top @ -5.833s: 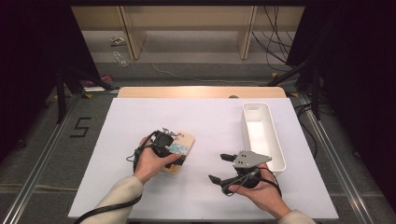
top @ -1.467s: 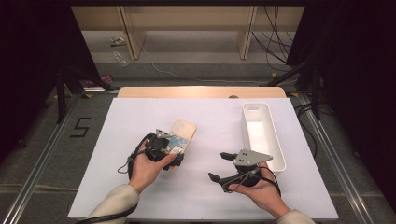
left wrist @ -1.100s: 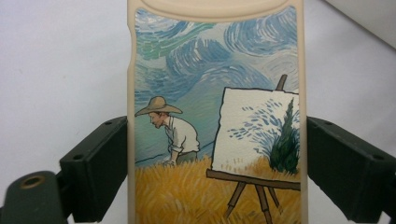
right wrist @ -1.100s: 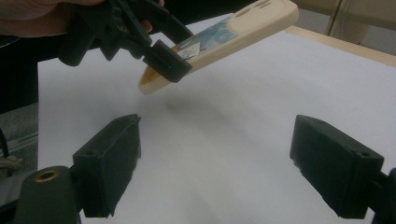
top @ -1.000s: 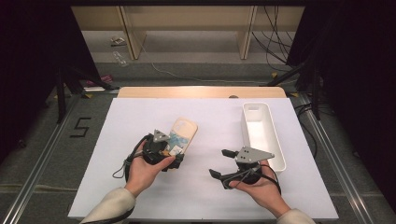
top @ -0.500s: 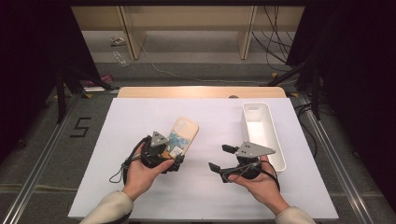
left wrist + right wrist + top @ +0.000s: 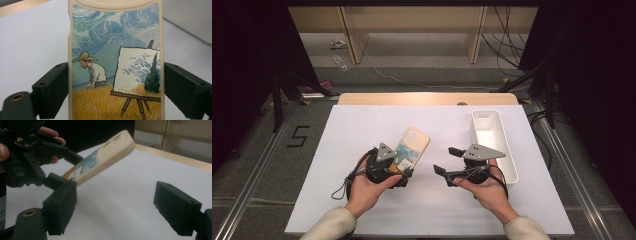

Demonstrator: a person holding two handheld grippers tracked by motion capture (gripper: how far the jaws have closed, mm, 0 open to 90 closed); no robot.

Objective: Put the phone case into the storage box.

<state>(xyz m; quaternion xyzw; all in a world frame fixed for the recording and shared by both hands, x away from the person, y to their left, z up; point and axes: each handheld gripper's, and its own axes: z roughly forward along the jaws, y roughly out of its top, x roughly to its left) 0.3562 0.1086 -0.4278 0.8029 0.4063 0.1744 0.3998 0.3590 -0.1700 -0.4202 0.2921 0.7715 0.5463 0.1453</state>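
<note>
Left gripper (image 7: 404, 165) pinching phone case (image 7: 412, 147) by both sides, far end tilted up off worktop (image 7: 362, 125); right gripper (image 7: 446, 161) spread, nothing inside, near white tray (image 7: 507, 150)

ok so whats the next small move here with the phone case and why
Probably carry the phone case right, toward the white bin. The left gripper already clamps its sides and holds it tilted clear of the table, while the right gripper stands open and empty near it, so a handover is the other likely option.
</note>
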